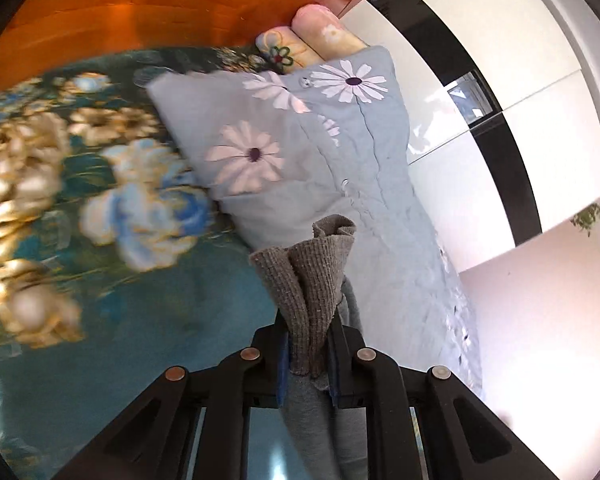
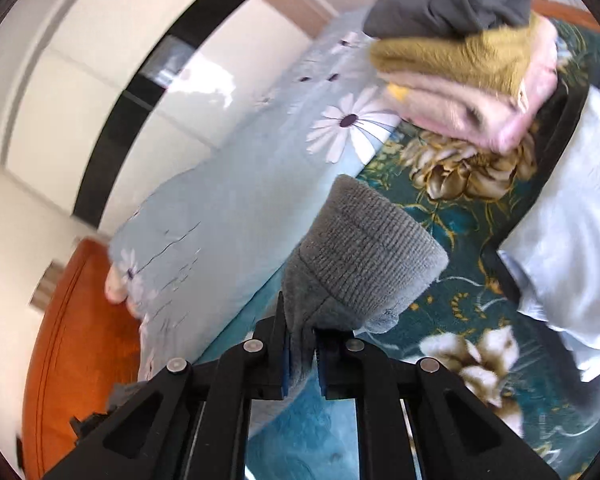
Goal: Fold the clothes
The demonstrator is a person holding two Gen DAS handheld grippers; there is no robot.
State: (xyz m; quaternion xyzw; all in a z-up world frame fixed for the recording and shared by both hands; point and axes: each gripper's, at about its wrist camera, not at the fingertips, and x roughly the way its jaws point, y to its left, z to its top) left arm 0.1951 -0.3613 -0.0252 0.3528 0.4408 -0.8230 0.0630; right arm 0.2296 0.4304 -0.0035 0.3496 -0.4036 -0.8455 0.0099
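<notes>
Left gripper [image 1: 309,364] and right gripper [image 2: 300,356], jaws each clamped on a ribbed cuff of the grey sweater [image 2: 364,248] above the bed [image 2: 440,216]; shallow bites risk slippage; a swing could topple the folded stack [image 2: 472,80].

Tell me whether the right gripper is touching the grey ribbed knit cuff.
Touching. The right wrist view shows the right gripper clamped on the grey ribbed knit cuff, fabric pinched between its pads.

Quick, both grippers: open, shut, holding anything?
Left gripper: shut on the grey garment's ribbed edge.
Right gripper: shut on the grey ribbed cuff.
</notes>
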